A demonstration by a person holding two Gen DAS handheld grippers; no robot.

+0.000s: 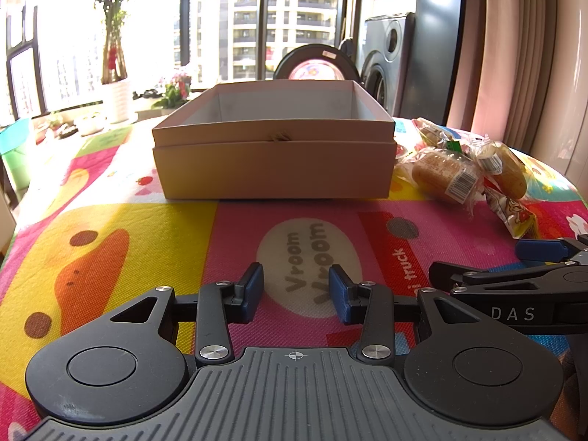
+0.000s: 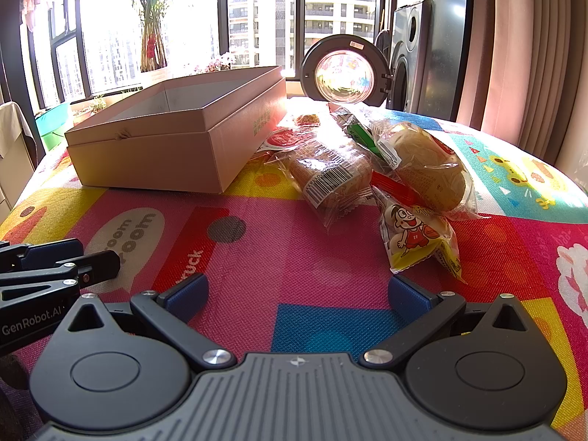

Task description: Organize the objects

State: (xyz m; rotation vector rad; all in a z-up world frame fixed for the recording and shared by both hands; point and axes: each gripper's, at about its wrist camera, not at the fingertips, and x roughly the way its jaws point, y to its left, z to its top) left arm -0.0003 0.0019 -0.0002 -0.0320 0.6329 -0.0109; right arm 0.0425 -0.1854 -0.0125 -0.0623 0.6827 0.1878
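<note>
Right wrist view: right claw (image 2: pixel 297 294) spread wide, empty, low over bench (image 2: pixel 294 257). Wrapped snacks (image 2: pixel 415 242) piled at 1 o'clock; open box (image 2: pixel 176 147) at 11 o'clock. Left claw (image 1: pixel 296 292) part-open, empty. Risk: slippery crinkled wrappers slide from pinch, bread squashes.

Harsh backlight from windows (image 1: pixel 228 29) (sky blown white); mat (image 2: pixel 294 242) sunlit, sharp; fisheye bends edges.

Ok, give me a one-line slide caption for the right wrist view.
Open right gripper hovers over the colourful mat, facing wrapped snack packets piled beside an open cardboard box.
</note>
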